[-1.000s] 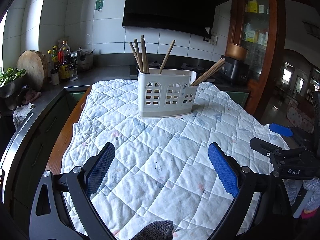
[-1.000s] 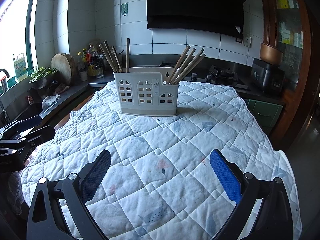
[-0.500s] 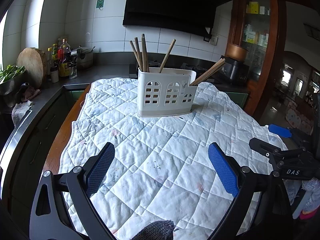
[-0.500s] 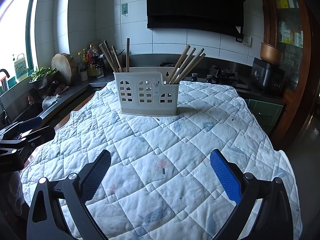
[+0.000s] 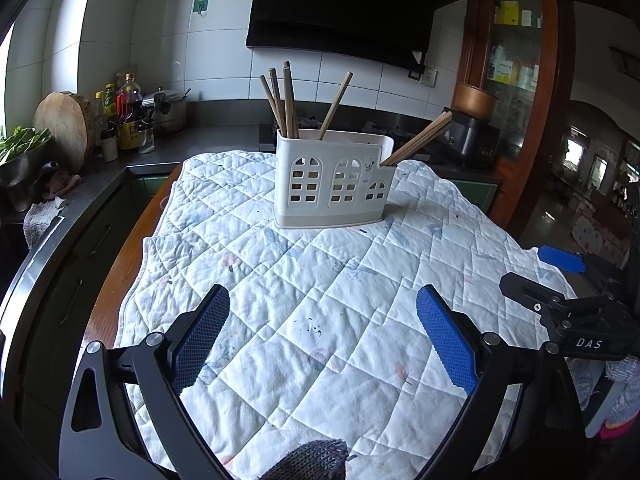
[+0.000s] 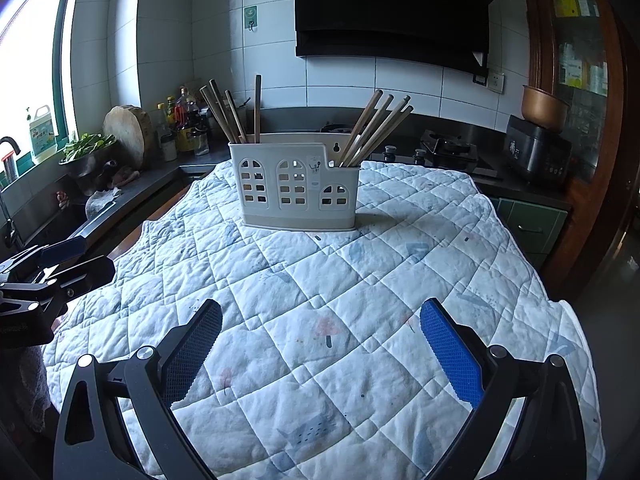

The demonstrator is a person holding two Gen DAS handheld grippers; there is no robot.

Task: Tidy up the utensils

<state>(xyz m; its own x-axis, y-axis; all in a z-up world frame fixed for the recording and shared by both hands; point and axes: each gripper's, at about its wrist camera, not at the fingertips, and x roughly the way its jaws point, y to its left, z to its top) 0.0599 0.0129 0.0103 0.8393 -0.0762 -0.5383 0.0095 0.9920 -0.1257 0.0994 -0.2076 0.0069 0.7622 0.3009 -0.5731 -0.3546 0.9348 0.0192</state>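
Note:
A white plastic utensil holder (image 5: pixel 332 184) with window-shaped cutouts stands upright on the quilted cloth (image 5: pixel 320 300) at the far middle; it also shows in the right wrist view (image 6: pixel 296 192). Wooden chopsticks stand in its left compartment (image 6: pixel 230 114) and lean out of its right compartment (image 6: pixel 378 126). My left gripper (image 5: pixel 322 336) is open and empty, low over the near cloth. My right gripper (image 6: pixel 320 348) is open and empty too, near the front. Each gripper shows at the edge of the other's view.
A dark counter (image 6: pixel 132 184) runs along the left with bottles (image 5: pixel 120 116), a round wooden board (image 5: pixel 66 128) and a bowl of greens (image 6: pixel 86 148). A stove (image 6: pixel 448 148) and a black cooker (image 6: pixel 536 156) sit behind. The wooden table edge (image 5: pixel 116 276) is bare at left.
The left wrist view has shifted slightly, so the holder sits a little lower and nearer. Both grippers stay open and empty; the right view is almost unchanged.

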